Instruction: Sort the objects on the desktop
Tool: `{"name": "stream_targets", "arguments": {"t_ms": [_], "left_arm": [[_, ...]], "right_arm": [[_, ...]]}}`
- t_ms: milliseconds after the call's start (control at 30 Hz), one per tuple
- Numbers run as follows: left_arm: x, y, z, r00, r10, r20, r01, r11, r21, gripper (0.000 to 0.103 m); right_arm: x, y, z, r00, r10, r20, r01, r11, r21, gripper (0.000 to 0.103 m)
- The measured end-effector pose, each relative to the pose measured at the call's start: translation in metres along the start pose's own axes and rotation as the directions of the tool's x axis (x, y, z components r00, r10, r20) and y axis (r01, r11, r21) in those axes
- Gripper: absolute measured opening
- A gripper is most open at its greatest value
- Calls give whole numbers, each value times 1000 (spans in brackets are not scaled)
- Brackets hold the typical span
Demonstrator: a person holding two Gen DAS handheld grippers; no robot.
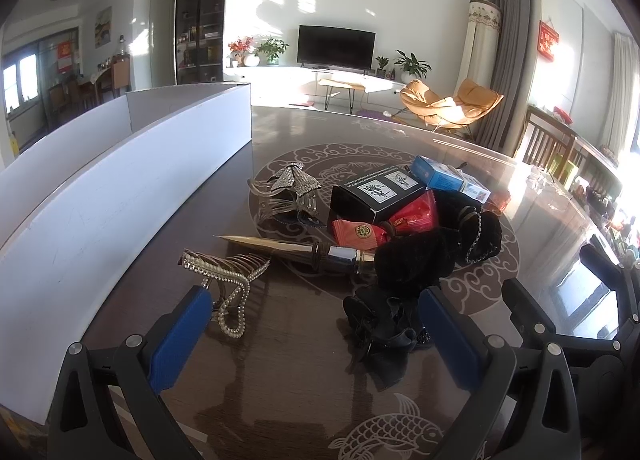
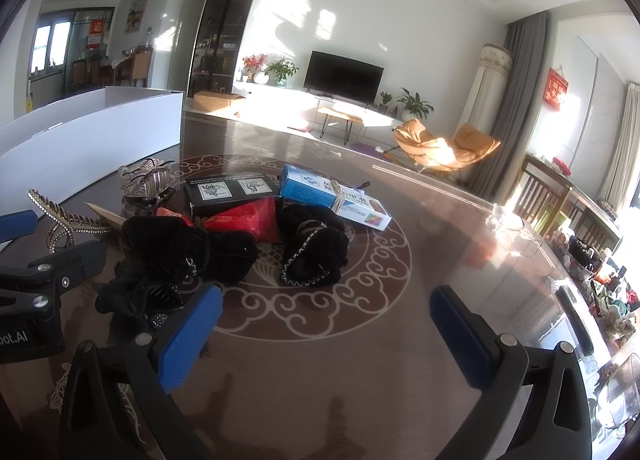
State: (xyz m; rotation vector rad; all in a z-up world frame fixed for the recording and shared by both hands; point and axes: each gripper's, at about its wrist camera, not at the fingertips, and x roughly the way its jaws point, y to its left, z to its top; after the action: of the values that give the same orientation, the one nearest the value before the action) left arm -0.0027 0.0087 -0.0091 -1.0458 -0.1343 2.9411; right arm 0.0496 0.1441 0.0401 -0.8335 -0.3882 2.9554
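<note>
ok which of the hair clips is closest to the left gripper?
The pearl-and-rhinestone comb clip, lying just beyond the left gripper by its left finger. The bow-topped claw clip sits farther back, near the black box.

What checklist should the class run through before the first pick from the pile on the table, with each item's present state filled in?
1. Left gripper open, nothing between its jaws: ok.
2. Right gripper open, nothing between its jaws: ok.
3. White box stands beside the pile: ok; its inside: cannot tell.
4. Pearl hair clip lies apart from the pile, free to grasp: ok.
5. Black carton free to lift: ok, it rests on the red packets.
6. Gold-tipped pen free to lift: not ok, its end lies under the black velvet scrunchie.
</note>
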Motion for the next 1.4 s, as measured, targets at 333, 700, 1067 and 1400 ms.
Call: {"name": "stream_targets", "arguments": {"t_ms": [333, 700, 1067, 1400], "left_arm": [[0, -1, 0, 1000, 0, -1, 0, 1000, 3, 103], [0, -1, 0, 1000, 1, -2, -1, 1000, 10, 103], [0, -1, 1, 1000, 1, -2, -1, 1000, 10, 103], [0, -2, 0, 1000, 1, -3, -1, 1000, 13, 103]], "right_arm": [[0, 0, 0, 1000, 0, -1, 0, 1000, 0, 103], [0, 0, 0, 1000, 0, -2, 0, 1000, 0, 103], [0, -1, 0, 1000, 1, -3, -1, 1000, -1, 103], [2, 0, -2, 1000, 1, -7, -1, 1000, 0, 103]]}}
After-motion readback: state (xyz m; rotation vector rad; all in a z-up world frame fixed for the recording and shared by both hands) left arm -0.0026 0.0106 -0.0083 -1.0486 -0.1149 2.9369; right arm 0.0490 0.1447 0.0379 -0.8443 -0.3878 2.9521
